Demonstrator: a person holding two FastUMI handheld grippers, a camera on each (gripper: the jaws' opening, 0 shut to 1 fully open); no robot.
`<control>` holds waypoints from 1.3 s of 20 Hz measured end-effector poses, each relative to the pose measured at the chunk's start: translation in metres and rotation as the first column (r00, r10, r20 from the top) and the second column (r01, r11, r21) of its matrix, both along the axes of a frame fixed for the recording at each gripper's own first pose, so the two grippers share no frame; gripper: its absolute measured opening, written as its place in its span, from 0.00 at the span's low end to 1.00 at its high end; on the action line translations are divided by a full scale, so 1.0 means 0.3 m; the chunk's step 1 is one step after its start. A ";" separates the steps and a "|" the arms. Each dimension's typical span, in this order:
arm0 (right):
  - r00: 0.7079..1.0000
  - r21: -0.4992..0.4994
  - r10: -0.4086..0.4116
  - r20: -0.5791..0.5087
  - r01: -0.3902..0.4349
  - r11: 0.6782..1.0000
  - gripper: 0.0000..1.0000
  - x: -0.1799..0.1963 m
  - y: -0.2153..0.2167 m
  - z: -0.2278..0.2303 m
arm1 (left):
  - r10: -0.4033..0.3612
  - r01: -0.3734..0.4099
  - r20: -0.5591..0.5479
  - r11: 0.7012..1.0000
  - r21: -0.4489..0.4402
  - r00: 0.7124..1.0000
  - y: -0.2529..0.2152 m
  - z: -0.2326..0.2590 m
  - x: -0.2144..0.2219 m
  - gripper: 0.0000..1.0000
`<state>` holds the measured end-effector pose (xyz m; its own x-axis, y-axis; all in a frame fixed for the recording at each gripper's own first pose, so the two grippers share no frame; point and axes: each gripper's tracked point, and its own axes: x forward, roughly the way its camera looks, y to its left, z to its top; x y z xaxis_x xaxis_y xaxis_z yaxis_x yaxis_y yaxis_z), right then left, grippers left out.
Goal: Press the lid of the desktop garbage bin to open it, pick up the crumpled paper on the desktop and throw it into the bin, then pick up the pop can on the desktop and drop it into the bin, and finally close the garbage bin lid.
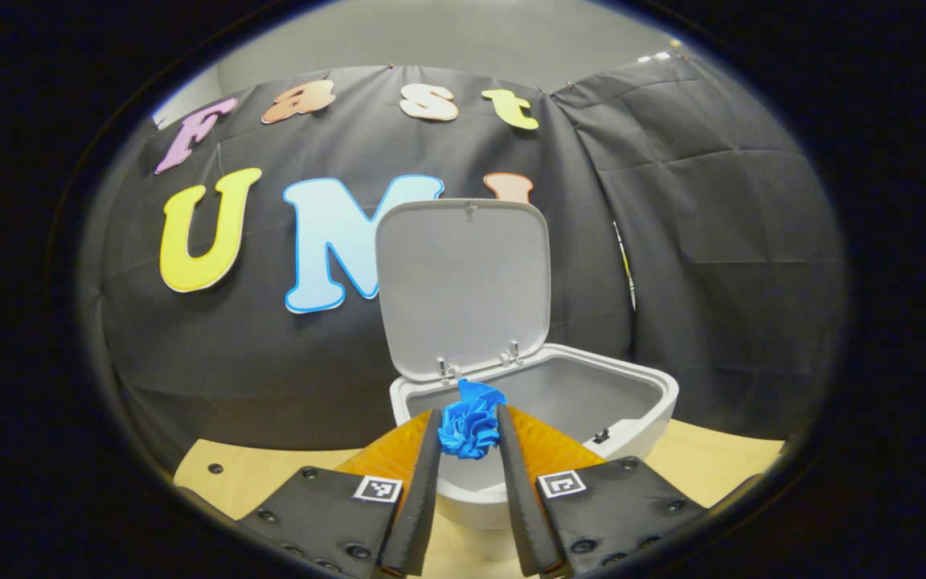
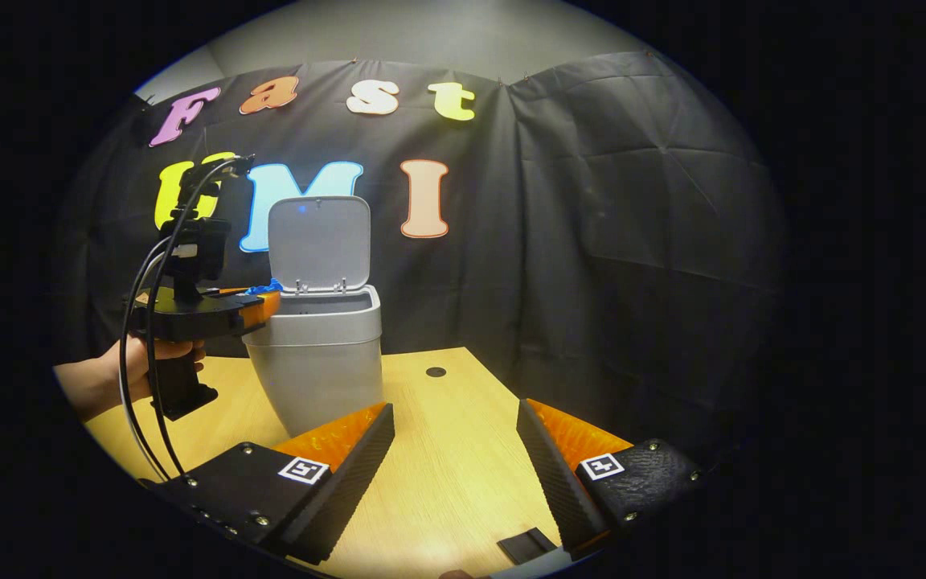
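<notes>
Left gripper pinches crumpled paper above open bin; right gripper spread over table.

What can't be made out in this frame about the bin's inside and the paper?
- Bin floor: hidden by its own front wall in the right gripper view, by the left gripper and the crumpled paper in the left gripper view.
- Crumpled paper, right gripper view: too small; a blue scrap at the rim.
</notes>
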<state>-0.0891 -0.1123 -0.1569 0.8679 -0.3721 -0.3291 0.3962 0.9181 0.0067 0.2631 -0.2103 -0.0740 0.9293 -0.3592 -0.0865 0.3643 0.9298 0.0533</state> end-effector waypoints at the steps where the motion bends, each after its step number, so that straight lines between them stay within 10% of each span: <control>1: 1.000 0.000 0.002 0.000 -0.002 1.000 0.98 -0.002 0.002 -0.002 | -0.003 0.003 -0.001 1.000 -0.001 1.000 0.000 0.001 -0.003 0.49; 4: 1.000 -0.001 0.009 -0.002 -0.009 1.000 0.98 0.002 0.014 0.001 | -0.011 0.011 -0.004 1.000 -0.007 1.000 -0.004 0.007 -0.009 0.50; 14: 0.999 -0.014 0.042 0.000 -0.042 0.999 0.98 0.018 0.049 0.007 | -0.013 0.012 -0.021 0.999 -0.047 1.000 0.028 0.014 -0.045 0.99; 26: 0.977 0.039 0.208 0.039 -0.210 0.977 0.98 0.071 0.219 0.007 | 0.098 -0.102 -0.043 0.989 -0.109 0.994 0.272 0.002 -0.211 0.96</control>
<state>-0.0677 -0.0465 -0.1549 0.9361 -0.1678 -0.3091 0.1946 0.9792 0.0578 0.1998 -0.1286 -0.0735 0.9579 -0.2736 -0.0872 0.2687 0.9611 -0.0642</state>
